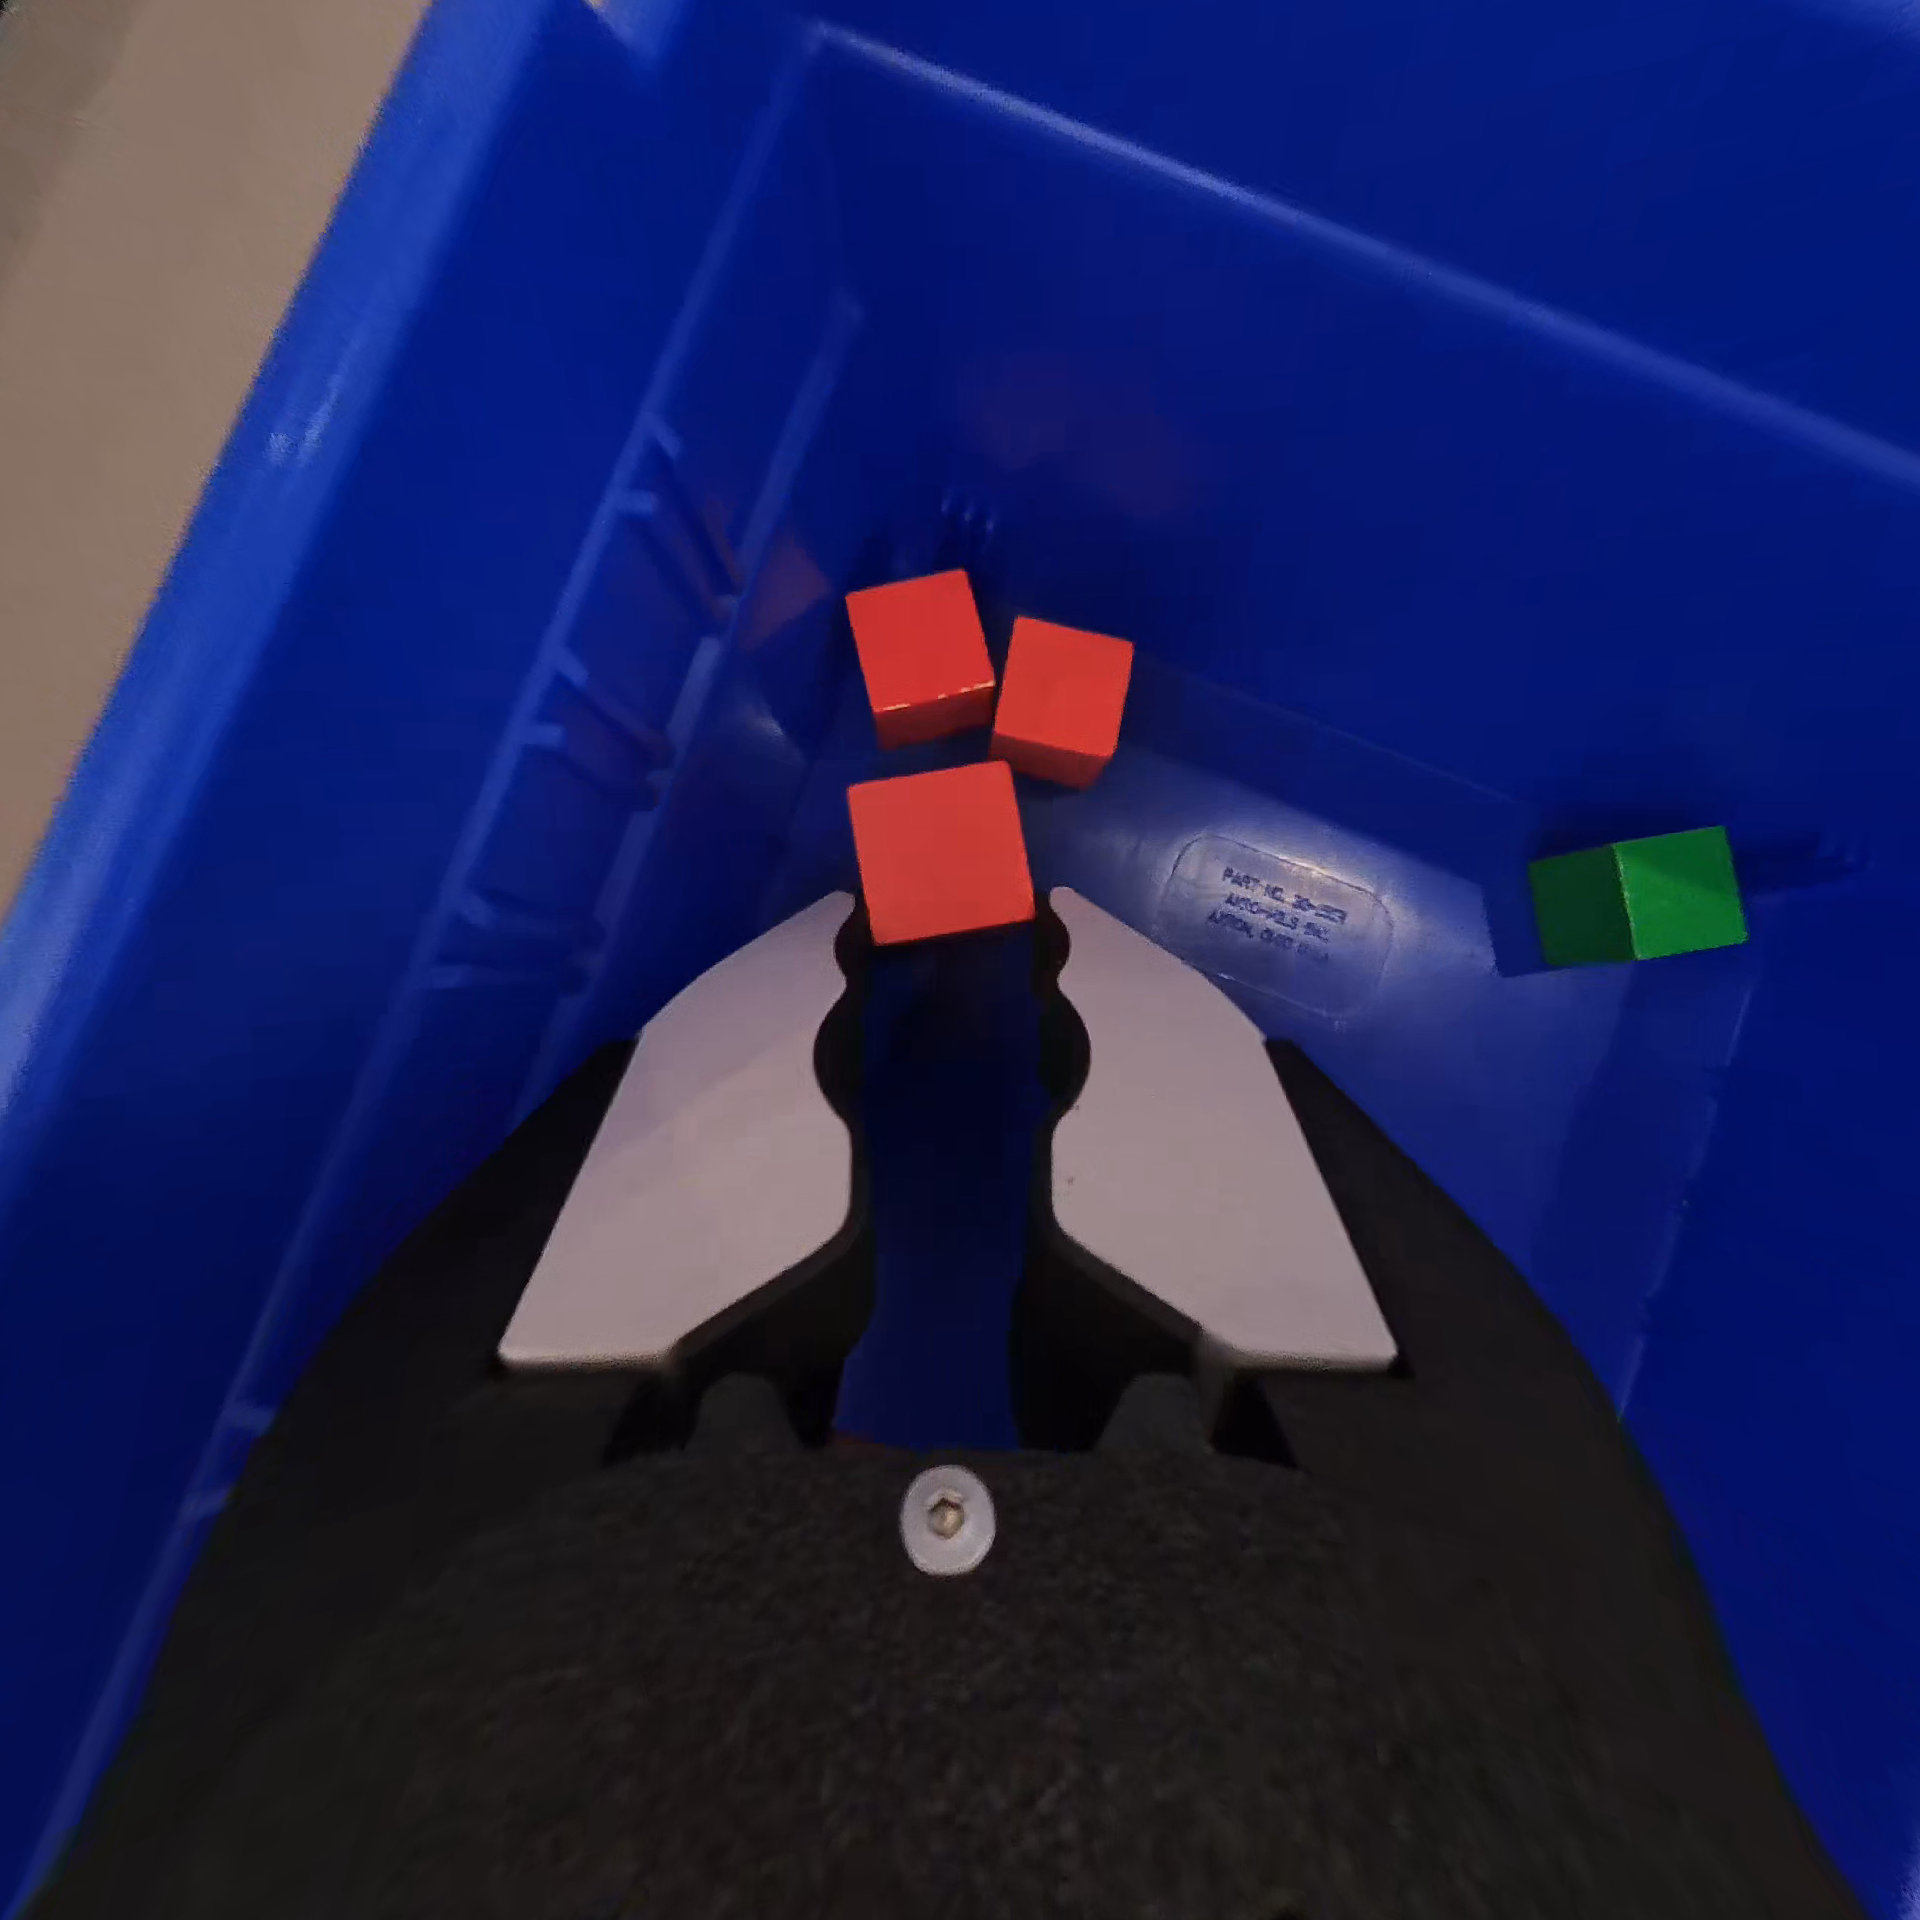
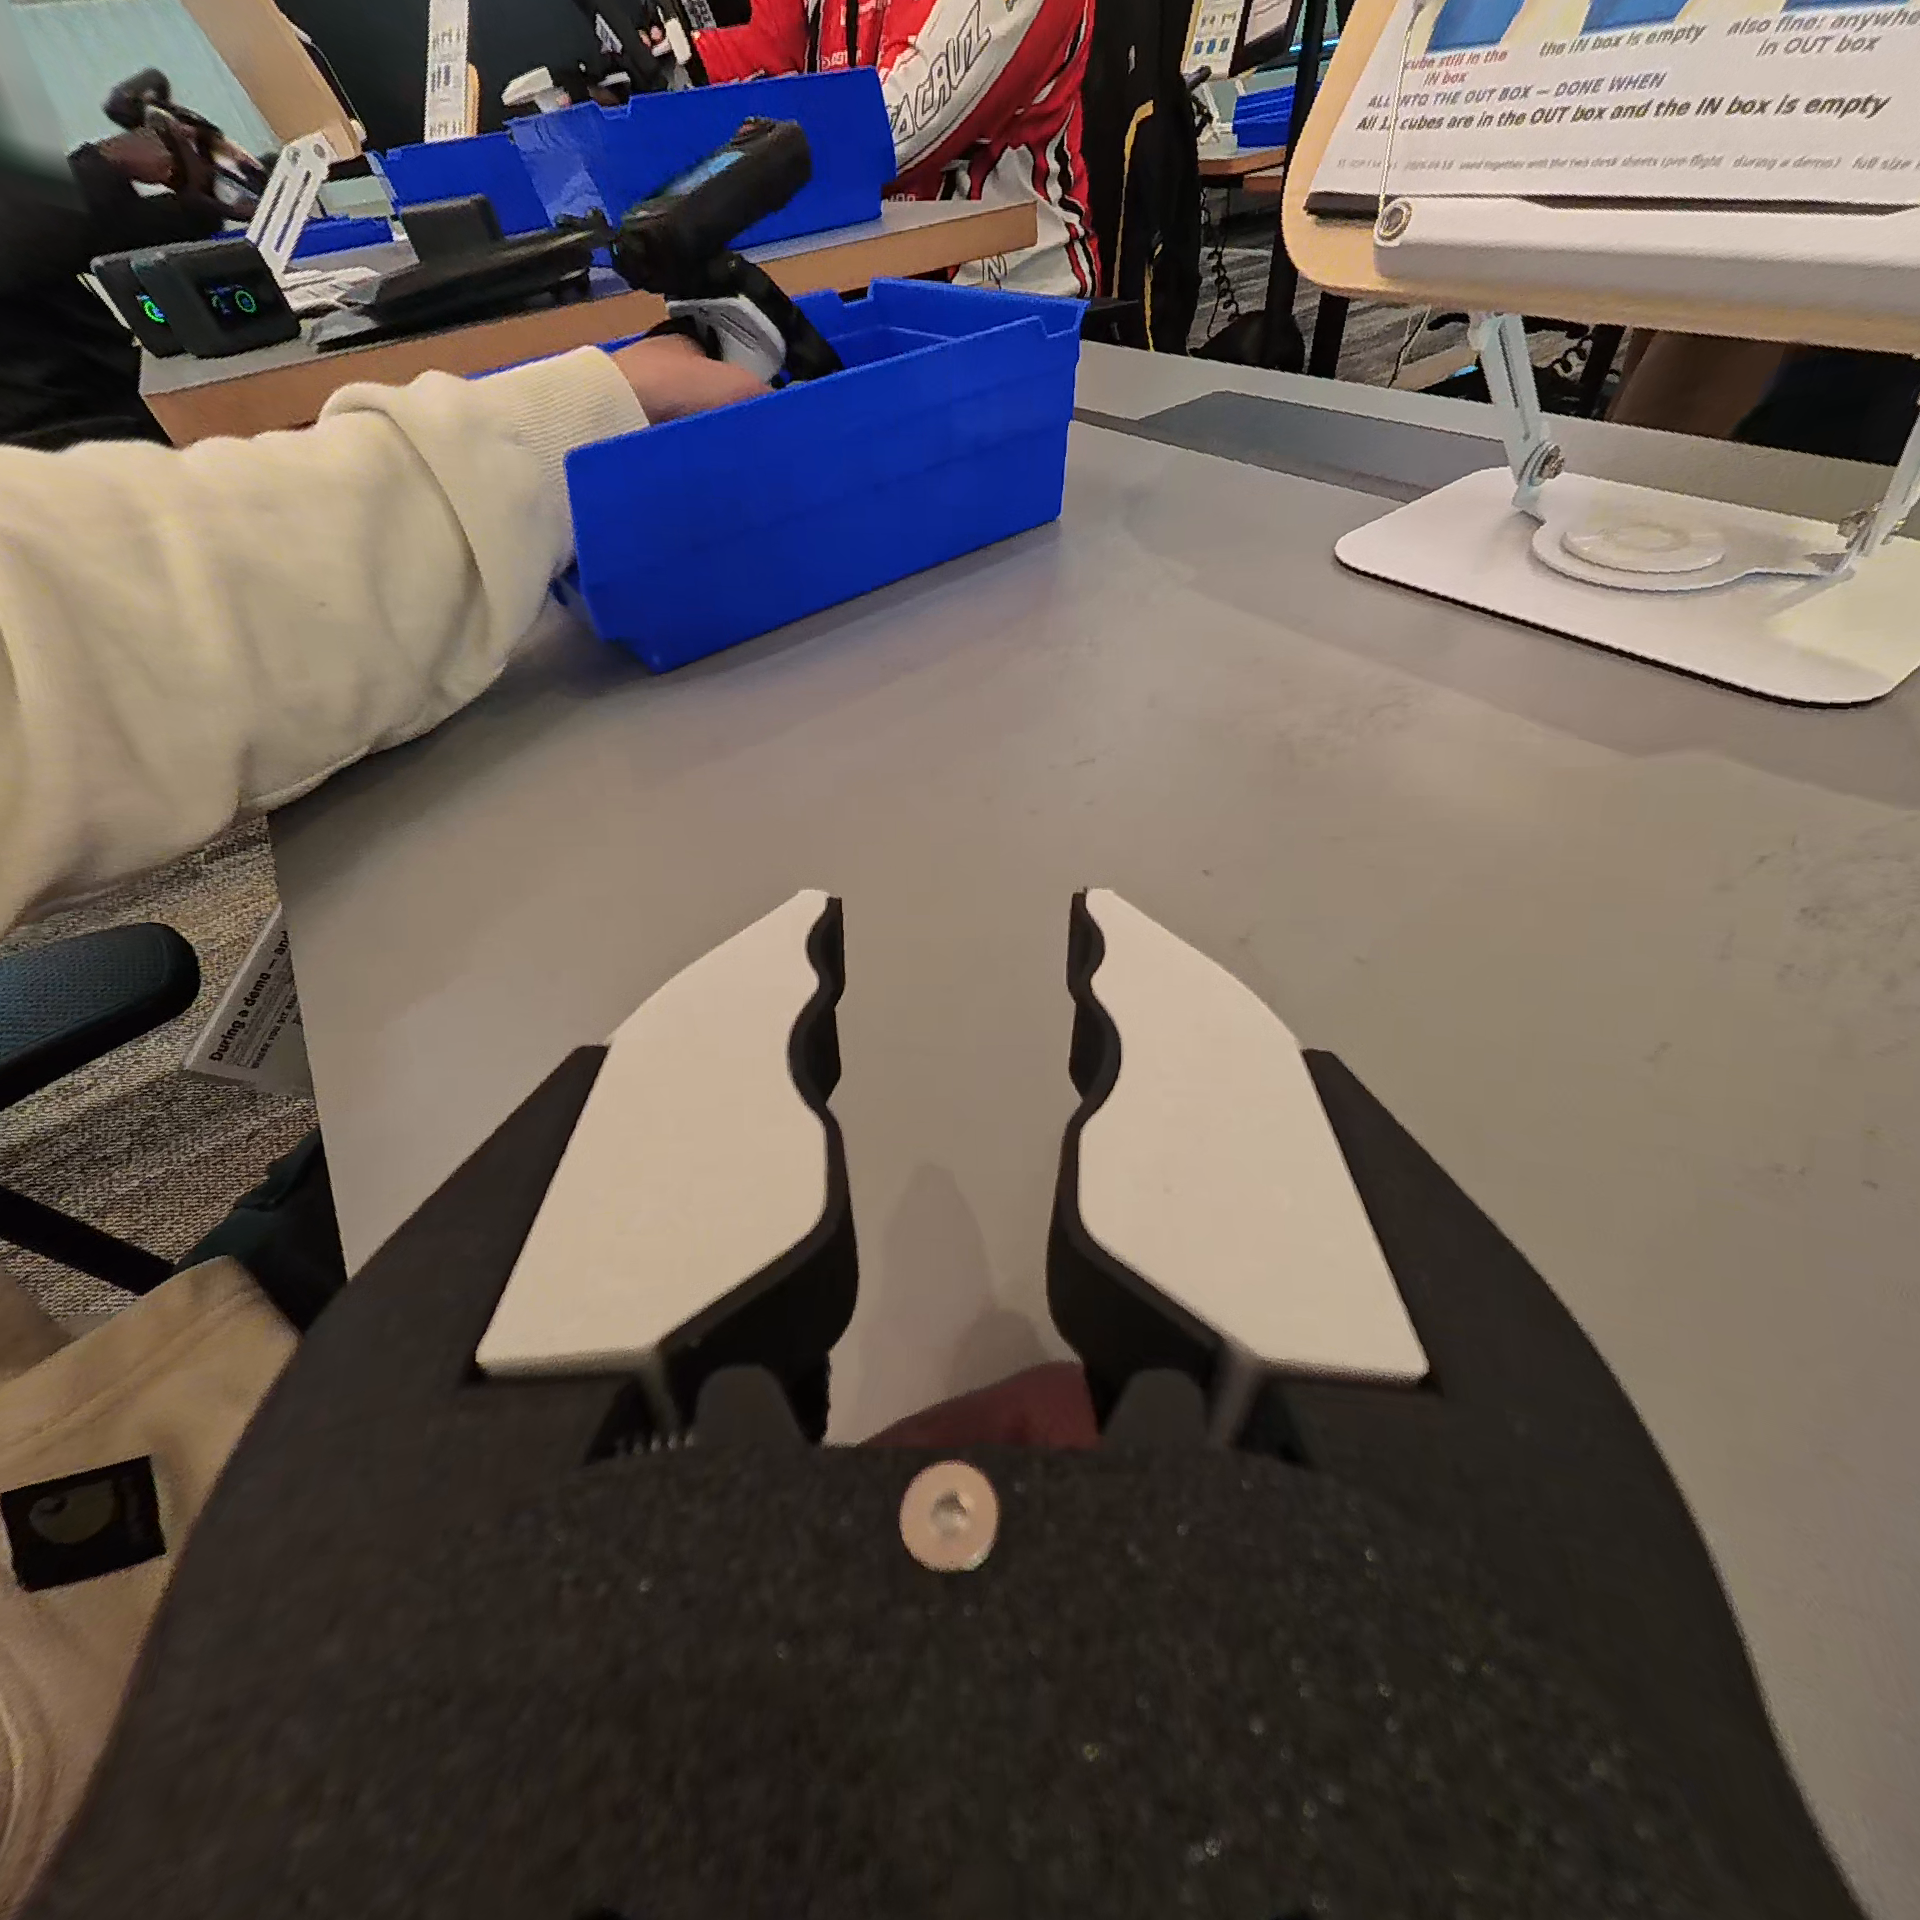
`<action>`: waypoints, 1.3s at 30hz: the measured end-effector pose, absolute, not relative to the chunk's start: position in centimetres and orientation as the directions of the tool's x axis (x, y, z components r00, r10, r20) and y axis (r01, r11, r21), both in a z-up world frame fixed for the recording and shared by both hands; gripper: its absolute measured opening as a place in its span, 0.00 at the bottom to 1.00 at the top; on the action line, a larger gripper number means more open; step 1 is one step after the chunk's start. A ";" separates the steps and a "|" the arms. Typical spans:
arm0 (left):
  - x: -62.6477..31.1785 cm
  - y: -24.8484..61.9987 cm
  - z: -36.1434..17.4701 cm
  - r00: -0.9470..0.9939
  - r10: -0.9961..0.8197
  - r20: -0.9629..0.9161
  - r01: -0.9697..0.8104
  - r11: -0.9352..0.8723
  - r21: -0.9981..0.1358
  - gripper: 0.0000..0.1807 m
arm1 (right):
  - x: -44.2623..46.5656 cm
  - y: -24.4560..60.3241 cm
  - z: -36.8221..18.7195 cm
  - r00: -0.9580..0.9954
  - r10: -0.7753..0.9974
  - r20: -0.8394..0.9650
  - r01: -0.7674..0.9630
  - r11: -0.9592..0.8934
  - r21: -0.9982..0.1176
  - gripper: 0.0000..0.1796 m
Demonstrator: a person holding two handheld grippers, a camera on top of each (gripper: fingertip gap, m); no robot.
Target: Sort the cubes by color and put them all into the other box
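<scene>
Cubes lie in a blue box [image 1: 1351,436]: two red cubes [image 1: 920,657] touch in its corner, a green cube [image 1: 1636,894] sits well apart. The left gripper [image 1: 945,914] pinches a third red cube [image 1: 940,850] at its tips. The right gripper [image 2: 954,914] hovers parted and empty above the grey worktop [image 2: 1351,935].

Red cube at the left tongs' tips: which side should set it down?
Left. Its tongs already pinch the red cube inside the blue box, beside two other red cubes. The right tongs hang open and empty over the bare table, apart from the box.
</scene>
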State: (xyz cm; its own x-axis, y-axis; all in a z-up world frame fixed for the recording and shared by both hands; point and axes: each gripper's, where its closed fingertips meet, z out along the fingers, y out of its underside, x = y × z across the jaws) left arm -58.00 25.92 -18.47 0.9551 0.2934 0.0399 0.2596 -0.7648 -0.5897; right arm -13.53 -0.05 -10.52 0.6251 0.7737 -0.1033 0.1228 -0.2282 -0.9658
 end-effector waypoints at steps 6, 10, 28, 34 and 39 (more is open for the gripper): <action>-55.8 24.8 -15.1 0.988 0.112 0.107 0.155 -0.727 -0.669 0.16 | -13.0 0.0 -10.4 0.647 0.759 -0.074 0.139 -0.213 -0.967 0.22; -50.9 21.6 -9.8 0.976 -0.209 0.069 -0.072 -0.598 -0.798 0.16 | -11.7 0.4 -10.0 0.676 0.737 -0.026 0.158 -0.180 -0.971 0.22; -20.7 0.2 -0.8 -0.244 -0.593 0.768 -0.061 -0.781 -0.622 0.16 | -18.4 0.6 -2.2 0.547 0.631 0.550 0.304 0.463 -0.833 0.25; -18.9 0.3 -1.9 -0.300 -0.515 0.803 -0.074 -0.827 -0.558 0.16 | -19.9 1.9 -2.3 0.560 0.647 0.518 0.290 0.432 -0.854 0.24; -17.9 -0.1 -2.6 -0.305 -0.496 0.813 -0.100 -0.832 -0.545 0.16 | -20.1 2.1 -2.0 0.577 0.659 0.482 0.240 0.427 -0.872 0.17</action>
State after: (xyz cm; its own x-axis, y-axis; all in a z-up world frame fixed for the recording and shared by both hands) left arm -17.91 -0.12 -2.59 -0.3047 -0.4961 0.8130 -0.0999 -0.8322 -0.5453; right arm -20.12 2.13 -2.00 0.5774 0.6591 0.4819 0.2402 0.4270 -0.8718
